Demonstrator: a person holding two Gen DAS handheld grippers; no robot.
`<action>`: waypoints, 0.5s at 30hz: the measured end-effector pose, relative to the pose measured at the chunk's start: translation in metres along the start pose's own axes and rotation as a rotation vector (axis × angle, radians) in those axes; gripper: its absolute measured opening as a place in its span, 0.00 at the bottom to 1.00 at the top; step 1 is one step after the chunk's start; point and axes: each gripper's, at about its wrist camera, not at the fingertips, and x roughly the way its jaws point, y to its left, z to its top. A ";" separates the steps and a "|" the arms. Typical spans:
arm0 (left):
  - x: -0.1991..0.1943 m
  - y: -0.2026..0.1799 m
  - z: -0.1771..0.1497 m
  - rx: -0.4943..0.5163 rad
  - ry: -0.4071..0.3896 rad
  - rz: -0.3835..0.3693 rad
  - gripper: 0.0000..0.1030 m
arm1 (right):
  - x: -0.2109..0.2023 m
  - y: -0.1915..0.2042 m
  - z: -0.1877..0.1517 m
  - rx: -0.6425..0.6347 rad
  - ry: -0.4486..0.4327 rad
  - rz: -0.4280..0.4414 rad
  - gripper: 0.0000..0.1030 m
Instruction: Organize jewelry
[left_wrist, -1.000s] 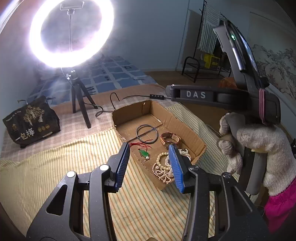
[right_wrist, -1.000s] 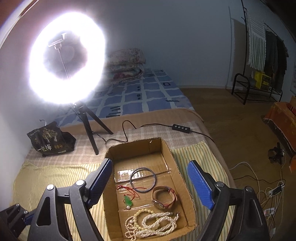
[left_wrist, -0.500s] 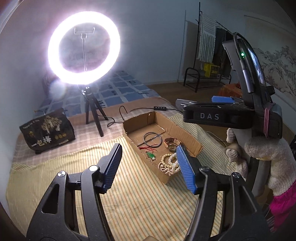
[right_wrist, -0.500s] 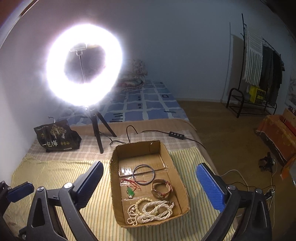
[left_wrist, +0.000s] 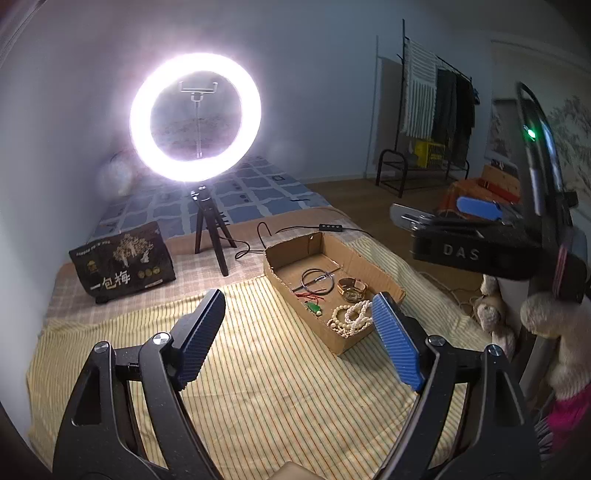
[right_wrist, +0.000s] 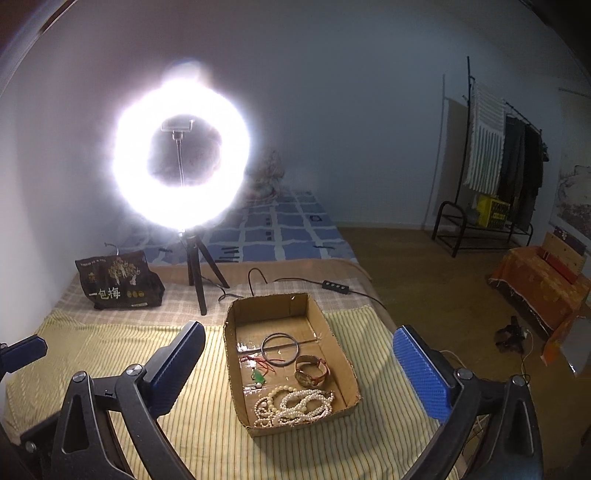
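Observation:
A shallow cardboard box (right_wrist: 238, 395) (left_wrist: 288, 291) lies on the yellow striped cloth. In it are a dark bangle (right_wrist: 280, 349) (left_wrist: 317, 280), a gold watch (right_wrist: 311, 372) (left_wrist: 352, 290), a green pendant on a red cord (right_wrist: 258, 376) (left_wrist: 314, 306) and pearl necklaces (right_wrist: 295, 404) (left_wrist: 351, 317). My left gripper (left_wrist: 299, 345) is open and empty, held above the cloth, near and left of the box. My right gripper (right_wrist: 299, 373) is open and empty, held high over the box; its body shows in the left wrist view (left_wrist: 480, 251).
A lit ring light on a tripod (right_wrist: 181, 158) (left_wrist: 195, 122) stands behind the box, with its cable and switch (right_wrist: 335, 287). A black printed bag (right_wrist: 118, 282) (left_wrist: 123, 262) sits at the back left. The cloth's right edge drops to the floor (right_wrist: 424, 280).
Both grippers have drawn back and up from the box, so it looks smaller and farther. Both have opened wider. The jewelry has not moved.

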 end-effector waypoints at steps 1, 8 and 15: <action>-0.003 0.001 -0.001 -0.004 -0.002 0.002 0.82 | -0.004 0.001 -0.001 0.000 -0.008 -0.003 1.00; -0.016 0.005 -0.006 -0.015 -0.040 0.032 0.88 | -0.026 0.007 -0.006 0.015 -0.062 0.010 1.00; -0.018 0.000 -0.009 0.030 -0.063 0.071 0.98 | -0.033 0.017 -0.013 -0.003 -0.091 0.014 1.00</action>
